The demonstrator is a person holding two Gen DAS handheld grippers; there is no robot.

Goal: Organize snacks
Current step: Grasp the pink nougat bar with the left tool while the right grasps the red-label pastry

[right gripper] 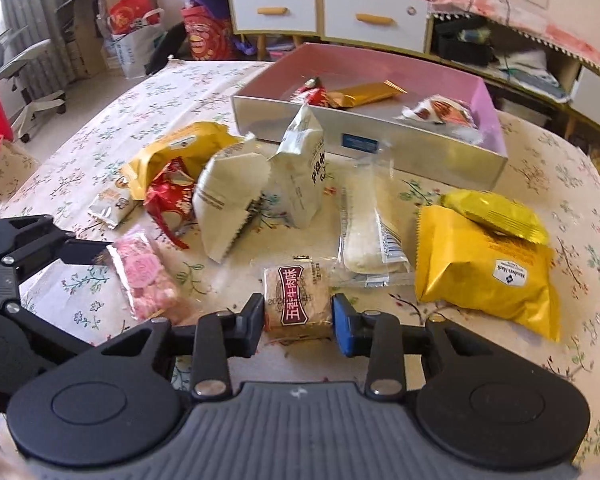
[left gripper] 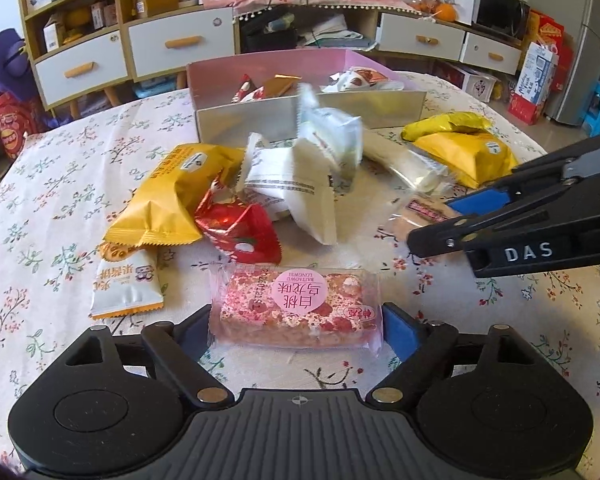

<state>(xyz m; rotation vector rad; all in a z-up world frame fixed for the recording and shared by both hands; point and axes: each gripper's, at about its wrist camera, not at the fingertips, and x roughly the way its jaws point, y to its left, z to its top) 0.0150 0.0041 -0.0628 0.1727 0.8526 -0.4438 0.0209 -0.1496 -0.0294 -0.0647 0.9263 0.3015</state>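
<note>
R gripper [right gripper: 298, 322] tilted down over the tablecloth [right gripper: 160, 92], pads clamped on beef-flavour biscuit pkt [right gripper: 298, 296]. L gripper [left gripper: 296, 330] also angled down, jaws wide, straddling pink peach-oolong snack bar [left gripper: 296, 310], pads not pressing. Pink-lined box [left gripper: 312, 114] lies beyond both.

my left gripper [left gripper: 296, 330] is matt black plastic with dull metal rivets, ribbed grey at the base, and a smooth blue pad on one finger. my right gripper [right gripper: 298, 320] looks the same: matt black, one blue pad. the tabletop [left gripper: 60, 200] wears a soft printed cloth, flat and unshiny. the pink snack bar [left gripper: 296, 312] sits in clear glossy film. the beef-flavour cracker [right gripper: 296, 296] has a clear, slightly crinkled wrap. the red candy wrapper [left gripper: 240, 228] is shiny crumpled foil. the yellow packets [right gripper: 484, 280] are satin foil-plastic. the box [right gripper: 420, 160] looks like card, brushed silver outside, matt pink inside.
</note>
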